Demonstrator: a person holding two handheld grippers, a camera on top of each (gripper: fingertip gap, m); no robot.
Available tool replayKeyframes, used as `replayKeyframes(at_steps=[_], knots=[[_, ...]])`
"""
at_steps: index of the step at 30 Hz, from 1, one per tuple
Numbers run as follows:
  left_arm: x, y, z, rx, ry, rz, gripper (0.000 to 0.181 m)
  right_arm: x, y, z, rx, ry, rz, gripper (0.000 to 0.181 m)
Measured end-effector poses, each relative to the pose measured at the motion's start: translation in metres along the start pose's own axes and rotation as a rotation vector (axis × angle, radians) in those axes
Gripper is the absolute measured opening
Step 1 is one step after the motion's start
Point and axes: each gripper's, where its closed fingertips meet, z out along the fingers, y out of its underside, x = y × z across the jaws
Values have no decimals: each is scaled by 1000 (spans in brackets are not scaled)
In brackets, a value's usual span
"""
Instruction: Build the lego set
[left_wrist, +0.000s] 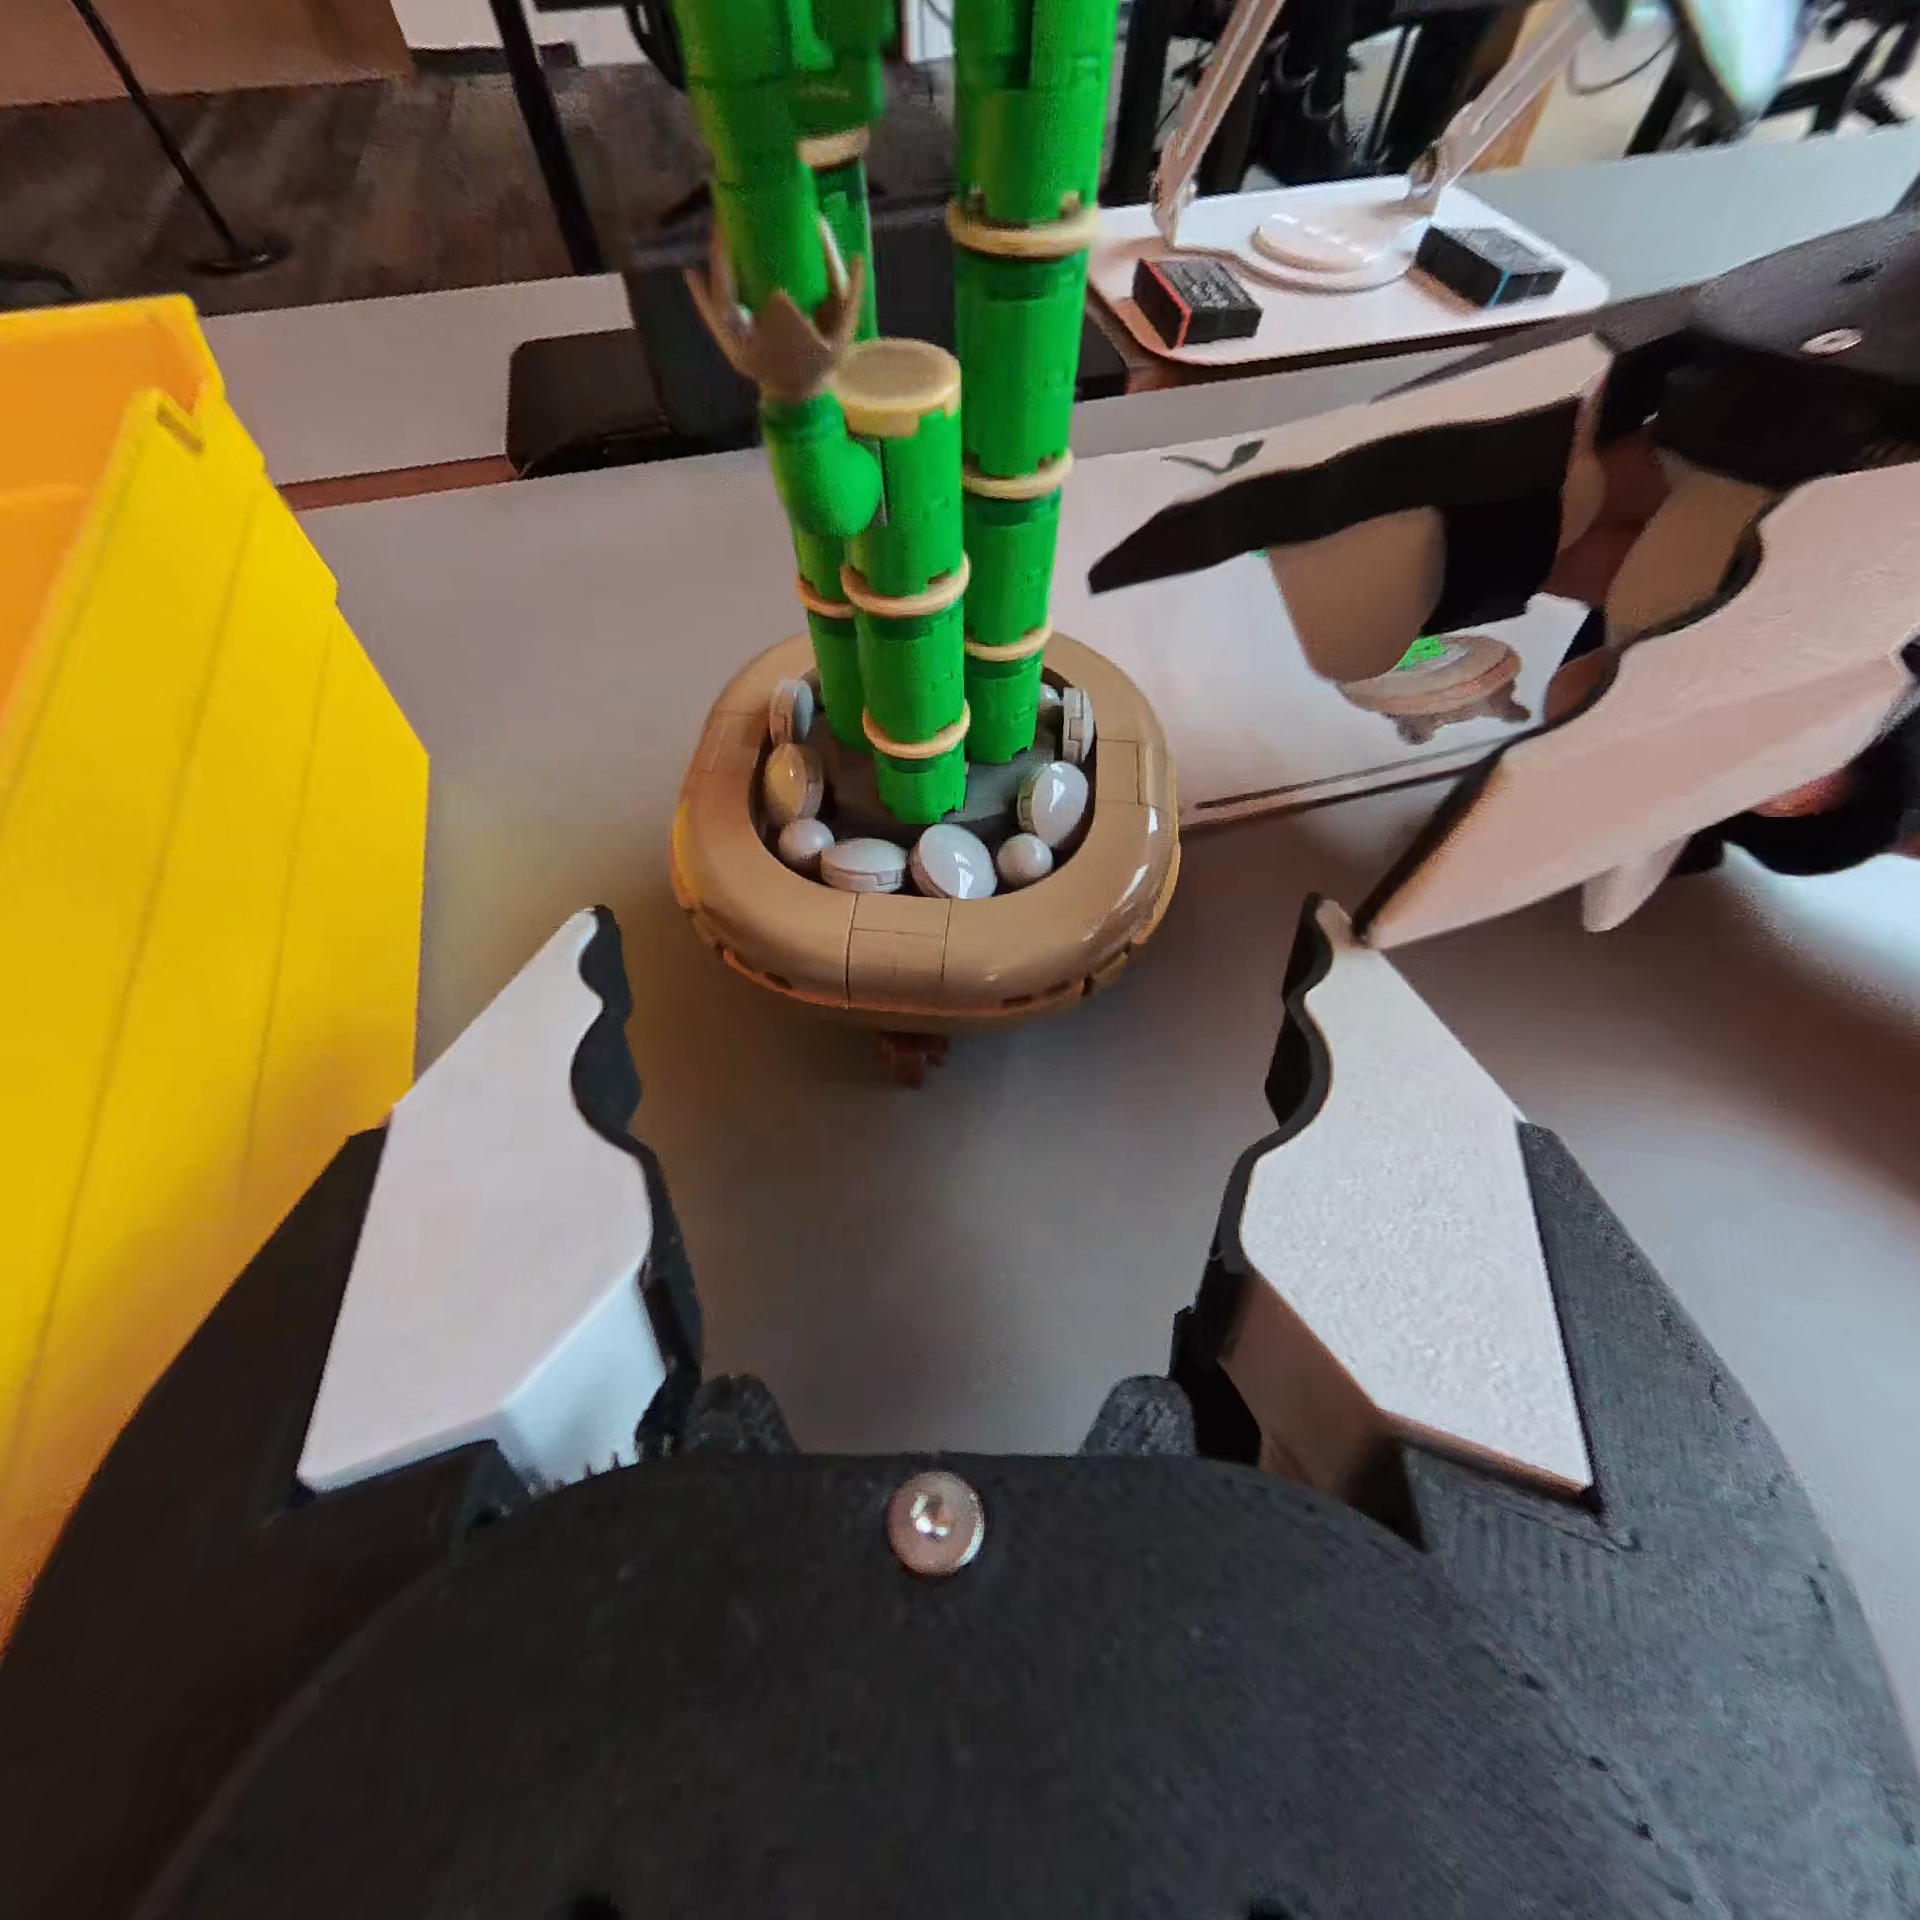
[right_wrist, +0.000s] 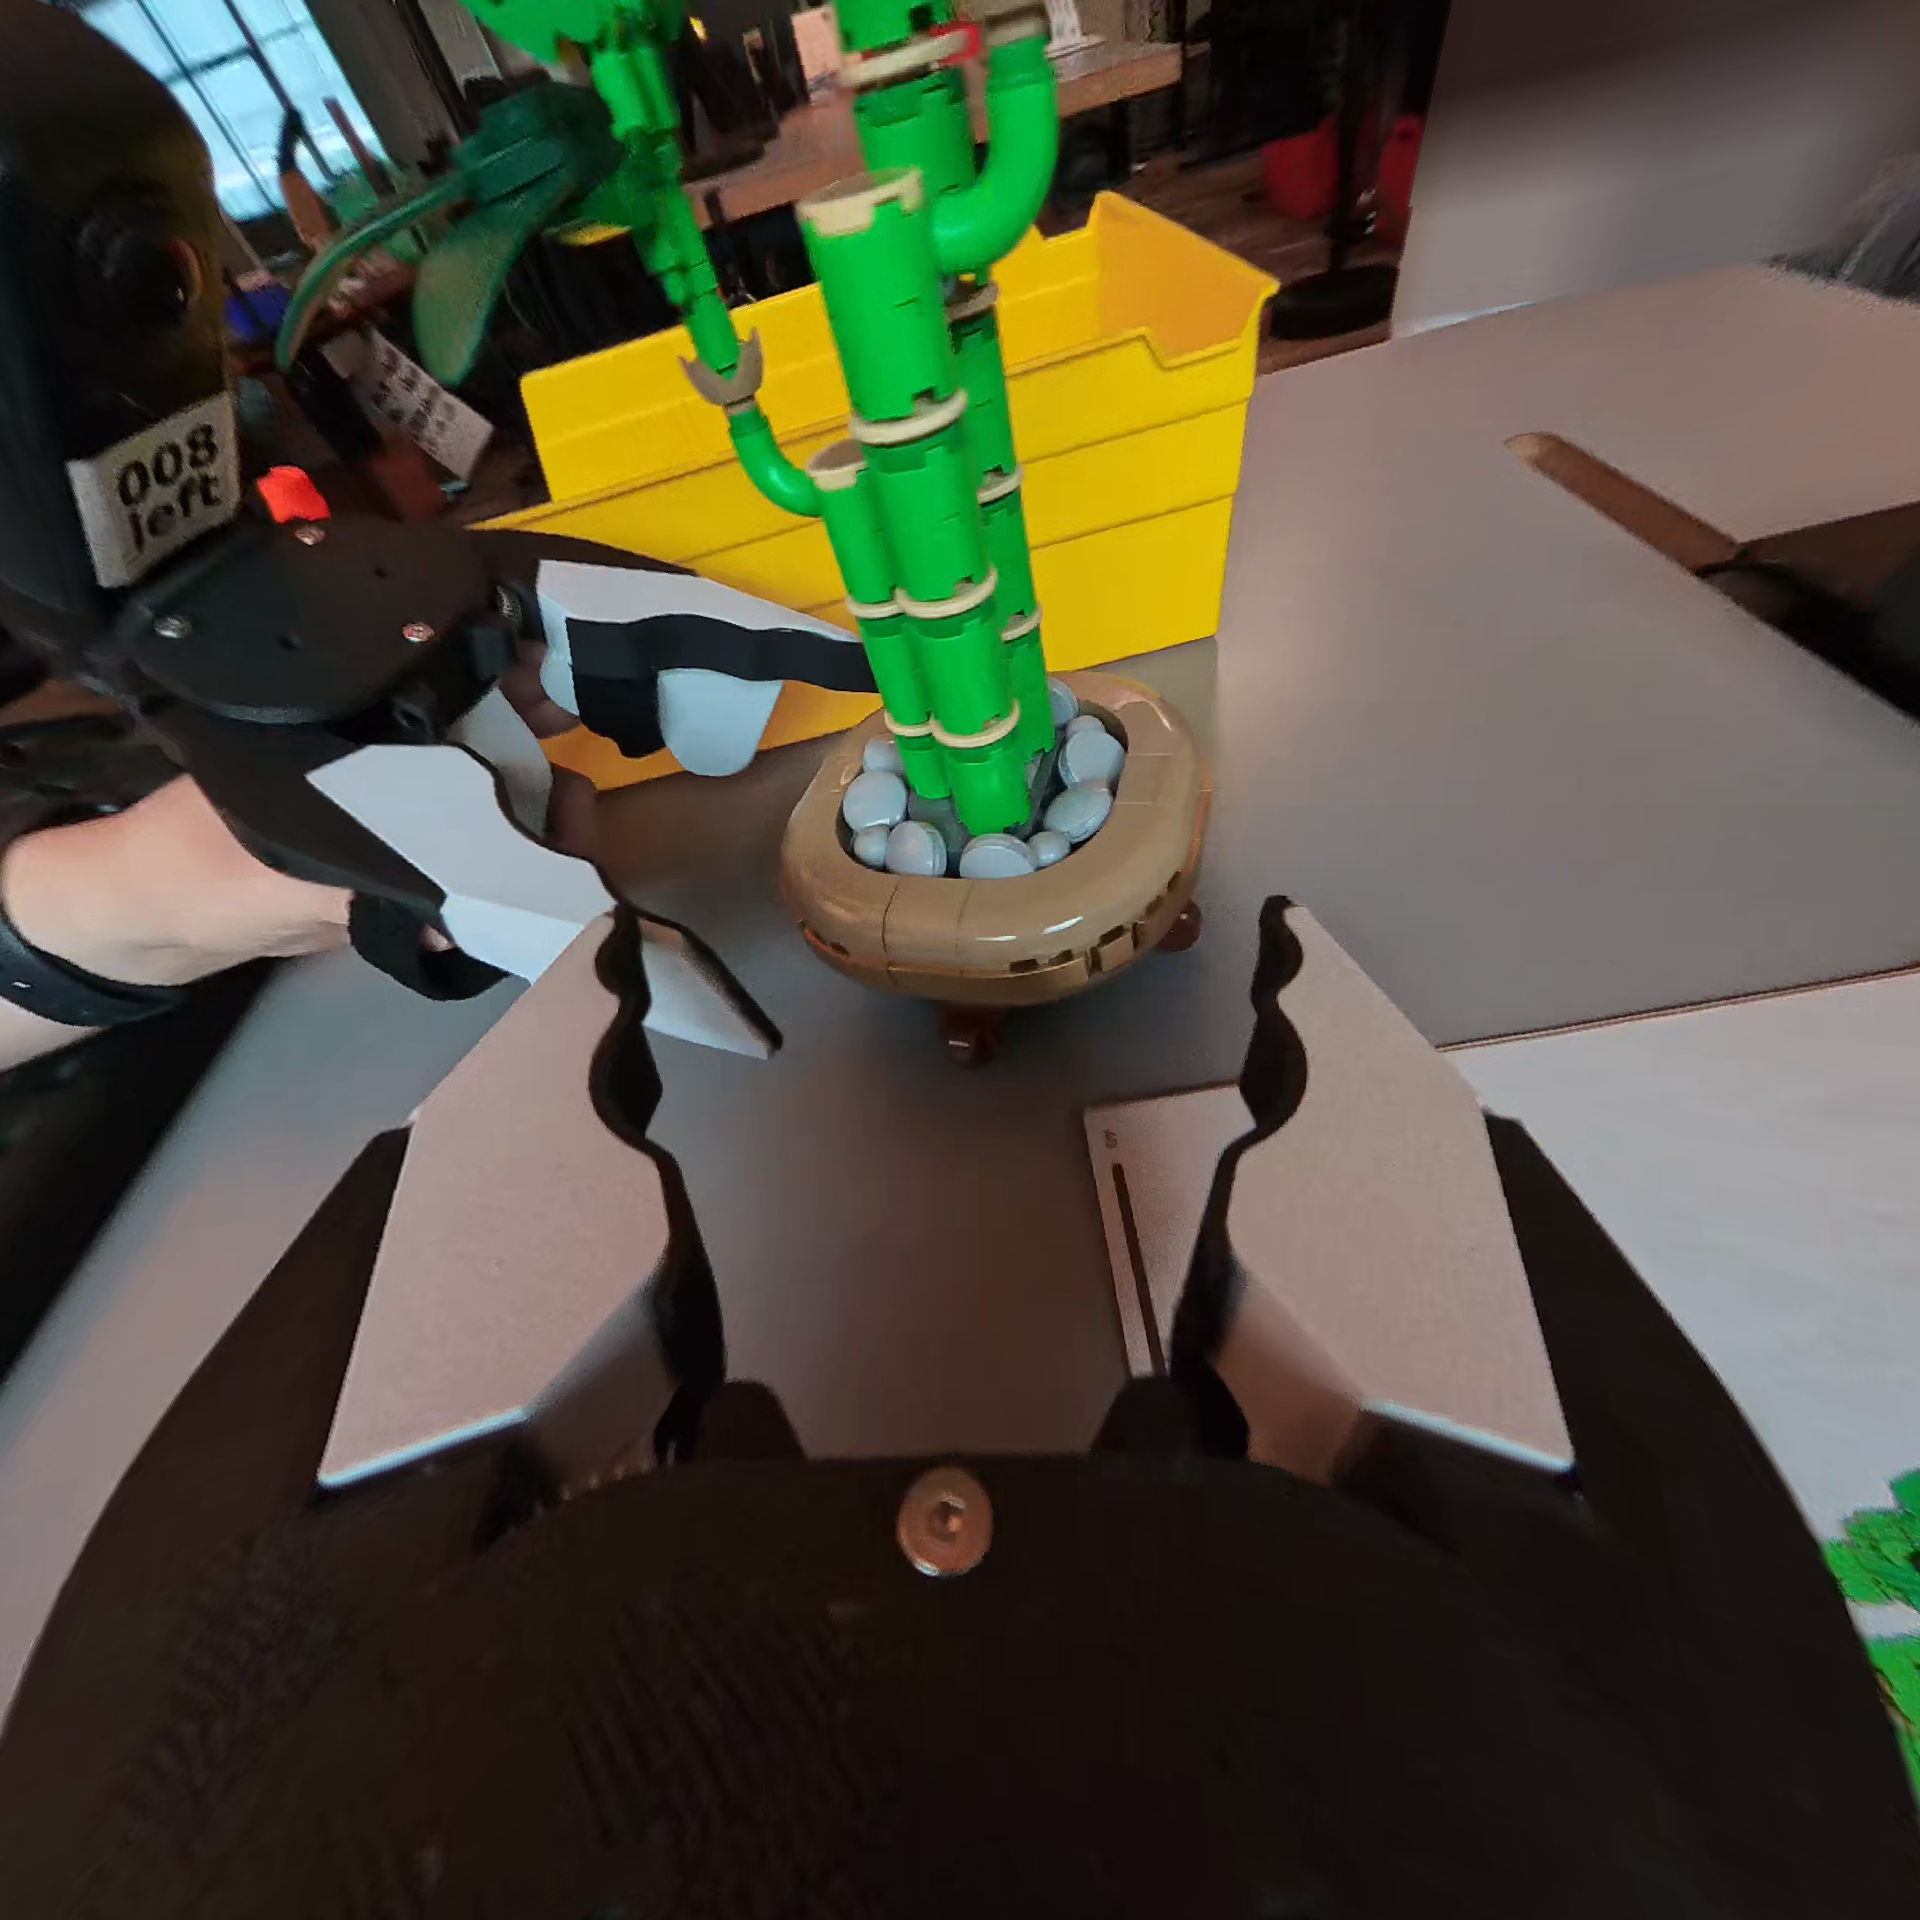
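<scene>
A lego bamboo plant stands upright on the grey table: green stalks (left_wrist: 914, 582) with tan rings rise from a tan pot (left_wrist: 925, 925) filled with grey pebbles (left_wrist: 951, 857). It also shows in the right wrist view, stalks (right_wrist: 935, 582) and pot (right_wrist: 987, 914). My left gripper (left_wrist: 961, 935) is open and empty, just in front of the pot. My right gripper (right_wrist: 940, 925) is open and empty, also just short of the pot. Each gripper shows in the other's view: the right one (left_wrist: 1558, 644) at the right, the left one (right_wrist: 582, 748) at the left.
A yellow bin (left_wrist: 177, 831) stands left of the plant, behind it in the right wrist view (right_wrist: 1132, 436). An instruction booklet (right_wrist: 1766, 1195) lies on the table at the right. A white tray (left_wrist: 1351, 281) with small black boxes sits at the back.
</scene>
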Motion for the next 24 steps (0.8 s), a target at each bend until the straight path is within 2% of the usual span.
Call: replayKeyframes(at_steps=[5,11,13,14,15,20,24], knots=[[-6,-7,9,17,17,24,124,10,-2,9,-9,-15,101,107],[-8,6,24,-97,43,43,125,11,4,21,-76,-25,117,107],[-7,10,26,-125,61,52,119,10,7,25,-101,-36,124,105],[-5,12,27,-137,72,58,113,7,8,26,-114,-50,124,98],[-5,13,27,-145,71,68,112,6,9,27,-116,-57,127,94],[-3,15,25,-148,86,80,112,2,9,27,-106,-20,139,94],[4,21,12,-156,112,95,112,-13,15,21,-121,-32,143,91]])
